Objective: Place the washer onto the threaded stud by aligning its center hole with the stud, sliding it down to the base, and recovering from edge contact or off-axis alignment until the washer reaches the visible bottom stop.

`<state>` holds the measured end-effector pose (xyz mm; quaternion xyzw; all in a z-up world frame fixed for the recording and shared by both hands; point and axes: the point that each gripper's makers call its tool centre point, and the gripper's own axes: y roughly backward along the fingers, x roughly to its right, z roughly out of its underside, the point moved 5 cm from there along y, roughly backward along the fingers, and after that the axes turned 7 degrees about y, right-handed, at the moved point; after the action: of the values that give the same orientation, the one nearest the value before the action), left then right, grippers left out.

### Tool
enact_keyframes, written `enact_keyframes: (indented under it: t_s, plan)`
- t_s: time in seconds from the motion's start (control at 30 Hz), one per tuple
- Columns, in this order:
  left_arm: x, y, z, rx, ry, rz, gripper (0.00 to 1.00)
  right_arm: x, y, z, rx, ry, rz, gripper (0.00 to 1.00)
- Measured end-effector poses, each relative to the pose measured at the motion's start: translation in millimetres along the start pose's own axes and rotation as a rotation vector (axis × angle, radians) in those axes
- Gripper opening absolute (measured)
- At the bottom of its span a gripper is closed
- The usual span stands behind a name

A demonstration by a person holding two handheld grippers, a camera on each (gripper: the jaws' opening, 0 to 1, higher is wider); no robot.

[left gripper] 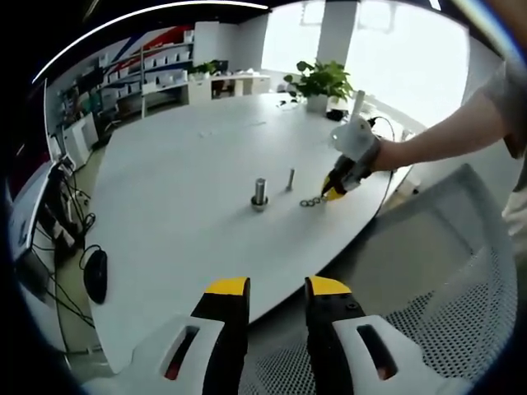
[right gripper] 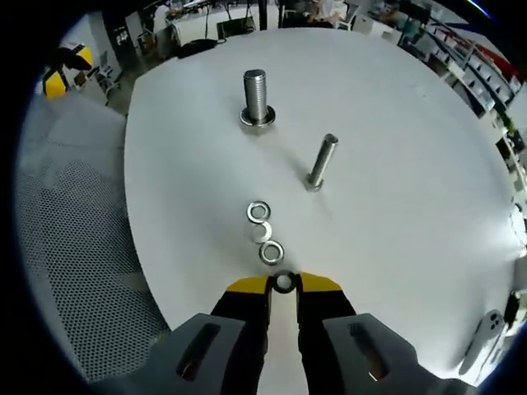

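Note:
A thick threaded stud (right gripper: 255, 99) stands upright on the white table (right gripper: 395, 107), with a washer or nut at its base. A thinner bolt (right gripper: 321, 162) stands to its right. Loose washers (right gripper: 259, 211) (right gripper: 271, 251) lie in a row between the studs and my right gripper (right gripper: 282, 285). The right gripper's yellow tips are closed on a small washer (right gripper: 283, 282) at the table surface. In the left gripper view, a person's hand holds the right gripper (left gripper: 333, 189) down at the washers (left gripper: 310, 202), right of the thick stud (left gripper: 259, 193). My left gripper (left gripper: 277, 288) hangs open and empty off the table's near edge.
A mesh chair (left gripper: 445, 271) sits under my left gripper and beside the table edge (right gripper: 74, 247). A potted plant (left gripper: 321, 81) stands at the far end of the table. A white handset-like object (right gripper: 486, 329) lies at the table's right. Cables and a black mouse (left gripper: 95, 276) lie off the table's left side.

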<state>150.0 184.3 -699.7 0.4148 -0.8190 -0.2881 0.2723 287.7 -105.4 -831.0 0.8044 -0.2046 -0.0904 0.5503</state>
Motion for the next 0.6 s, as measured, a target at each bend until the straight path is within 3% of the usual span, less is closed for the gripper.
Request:
enact_keyframes:
  t_s: [0.03, 0.07, 0.1, 0.17, 0.2, 0.23, 0.27, 0.3, 0.37, 0.43, 0.5, 0.6]
  plan:
    - [-0.3, 0, 0.1, 0.0, 0.0, 0.0, 0.25, 1, 1, 0.4, 0.002, -0.005, 0.0, 0.13]
    - [-0.4, 0, 0.2, -0.002, -0.001, 0.0, 0.25, 2, 2, 0.4, 0.006, -0.01, -0.001, 0.04]
    - [-0.3, 0, 0.1, -0.001, -0.002, 0.0, 0.25, 2, 2, -1.3, 0.024, -0.031, 0.002, 0.02]
    - [-0.5, 0, -0.7, 0.004, -0.001, 0.0, 0.25, -2, 2, 2.1, -0.005, -0.028, -0.038, 0.03]
    - [-0.5, 0, -1.3, 0.008, 0.001, 0.0, 0.25, -8, 0, 7.0, -0.047, -0.022, -0.09, 0.03]
    - [-0.6, 0, -1.4, 0.009, 0.001, 0.001, 0.25, -4, 3, 4.4, -0.023, 0.035, -0.06, 0.03]
    - [-0.6, 0, -1.4, 0.009, 0.001, 0.001, 0.25, -2, 4, 8.1, -0.054, 0.035, -0.024, 0.03]
    - [-0.6, 0, -1.2, 0.007, -0.001, 0.0, 0.25, 0, 4, 8.2, -0.039, 0.063, -0.014, 0.03]
    - [-0.1, 0, -0.8, 0.003, -0.003, 0.002, 0.25, 6, 9, 5.8, -0.012, 0.024, -0.007, 0.03]
    - [-0.2, 1, -1.3, 0.008, -0.006, -0.002, 0.24, 14, 15, 3.6, 0.037, -0.073, 0.001, 0.03]
    - [-1.3, 2, -2.6, 0.023, 0.002, -0.006, 0.24, 23, 27, 2.0, 0.084, -0.091, 0.039, 0.03]
    - [-2.4, 1, -4.6, 0.022, 0.007, -0.007, 0.24, 30, 37, 14.0, 0.087, -0.124, 0.042, 0.06]
